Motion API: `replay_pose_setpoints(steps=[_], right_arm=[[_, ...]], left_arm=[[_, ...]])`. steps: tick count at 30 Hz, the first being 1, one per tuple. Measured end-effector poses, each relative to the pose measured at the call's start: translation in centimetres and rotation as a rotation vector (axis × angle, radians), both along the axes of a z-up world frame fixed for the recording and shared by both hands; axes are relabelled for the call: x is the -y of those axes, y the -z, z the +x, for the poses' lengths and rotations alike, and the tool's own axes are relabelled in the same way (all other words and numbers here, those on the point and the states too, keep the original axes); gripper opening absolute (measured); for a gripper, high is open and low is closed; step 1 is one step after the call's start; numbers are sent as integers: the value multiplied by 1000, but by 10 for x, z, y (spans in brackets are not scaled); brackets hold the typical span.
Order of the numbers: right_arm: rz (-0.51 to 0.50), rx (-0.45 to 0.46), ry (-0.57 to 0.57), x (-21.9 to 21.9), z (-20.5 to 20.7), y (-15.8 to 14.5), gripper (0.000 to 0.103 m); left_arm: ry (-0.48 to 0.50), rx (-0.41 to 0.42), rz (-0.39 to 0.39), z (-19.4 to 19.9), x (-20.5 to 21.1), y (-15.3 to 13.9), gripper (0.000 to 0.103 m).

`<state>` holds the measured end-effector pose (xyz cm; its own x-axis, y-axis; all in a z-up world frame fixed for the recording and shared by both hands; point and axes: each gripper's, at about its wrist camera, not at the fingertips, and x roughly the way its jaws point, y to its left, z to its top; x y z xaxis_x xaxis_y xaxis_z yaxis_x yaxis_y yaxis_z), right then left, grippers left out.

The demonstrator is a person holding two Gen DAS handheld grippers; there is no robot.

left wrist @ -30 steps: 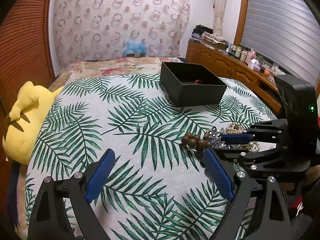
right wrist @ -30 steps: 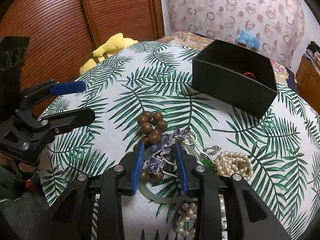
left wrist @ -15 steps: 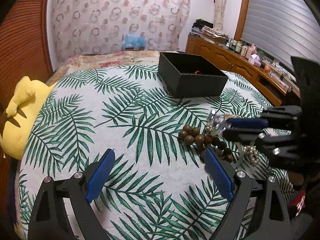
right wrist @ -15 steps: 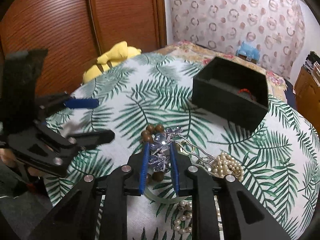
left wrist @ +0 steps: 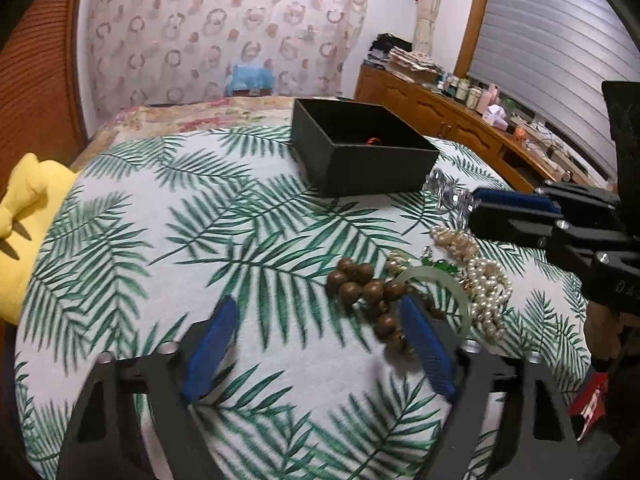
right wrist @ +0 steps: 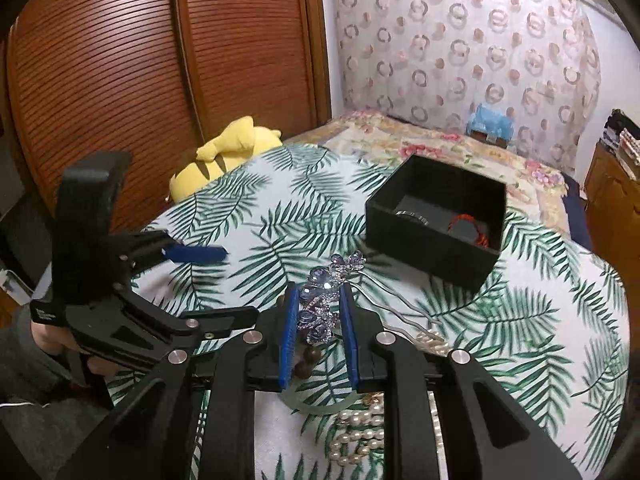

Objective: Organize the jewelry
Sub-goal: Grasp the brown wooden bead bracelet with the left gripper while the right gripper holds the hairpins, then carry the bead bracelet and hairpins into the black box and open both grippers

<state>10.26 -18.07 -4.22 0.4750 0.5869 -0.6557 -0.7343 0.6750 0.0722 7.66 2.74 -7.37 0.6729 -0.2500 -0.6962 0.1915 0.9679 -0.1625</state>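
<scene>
My right gripper [right wrist: 319,300] is shut on a purple crystal hairpin [right wrist: 326,304] and holds it in the air, its metal prongs trailing right. The hairpin [left wrist: 450,194] also shows in the left wrist view, at the tip of the right gripper [left wrist: 480,204]. A black open box [right wrist: 436,216] sits beyond, with a red bracelet [right wrist: 468,228] inside; it also shows in the left wrist view [left wrist: 360,156]. My left gripper [left wrist: 320,320] is open and empty over the cloth, beside brown wooden beads [left wrist: 368,292]. A jade bangle [left wrist: 440,288] and pearls [left wrist: 484,288] lie to the right.
A palm-leaf cloth [left wrist: 160,220] covers the bed. A yellow plush toy [left wrist: 20,216] lies at the left edge; it also shows in the right wrist view [right wrist: 228,148]. A wooden dresser [left wrist: 460,120] with bottles stands at the right. A wooden wardrobe [right wrist: 160,60] is behind.
My right gripper closed on the hairpin and lifted it off the jewelry pile toward the black box. The left gripper stayed open and shifted slightly.
</scene>
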Motion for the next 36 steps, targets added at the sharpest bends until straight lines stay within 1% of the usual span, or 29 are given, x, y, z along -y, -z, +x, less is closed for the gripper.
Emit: replay_pose_setpoints(steps=[3,6,7,8,10,14,18,20,21,23,25,26,29,33,36], right_arm=[[-3,10,17,5,4,-3,22],[-2,10,28,10,6,-3,22],[-3,12,32,11,7,-4,22],[-3,14,34,12,7,-4,22],[-5,17,38,12,8,-4,22],[-10,19,42,12,8,-2,22],[-11,12,47,15,9,1,22],[-12,10,50,14,9,2,23],[-14,9,53,14,10,3,22],[-15,7,56,16,11,3,22],[-18,6,60,17,12,4,23],[-19,5,62,18,13,4,22],[-17,5,69,21,15,4,23],[-11,11,78,24,18,0,23],[-8,22,82,25,21,-5,22]], left_arm=[[30,-22,-28,6,7,2,71],[33,-33,-72,10,11,2,71],[30,-36,-77,13,12,3,69],[26,-40,-77,15,13,3,63],[19,-58,-82,20,16,6,60],[14,-95,-89,26,20,13,59],[9,-82,-64,26,27,14,58],[21,-77,-50,25,32,15,43],[23,-76,-50,25,33,15,40],[50,-78,-76,24,36,14,19],[41,-51,-58,22,38,10,15],[47,-41,-49,20,39,8,12],[55,-21,-61,18,38,3,12],[60,13,-54,15,37,-9,12],[57,48,-57,13,34,-26,12]])
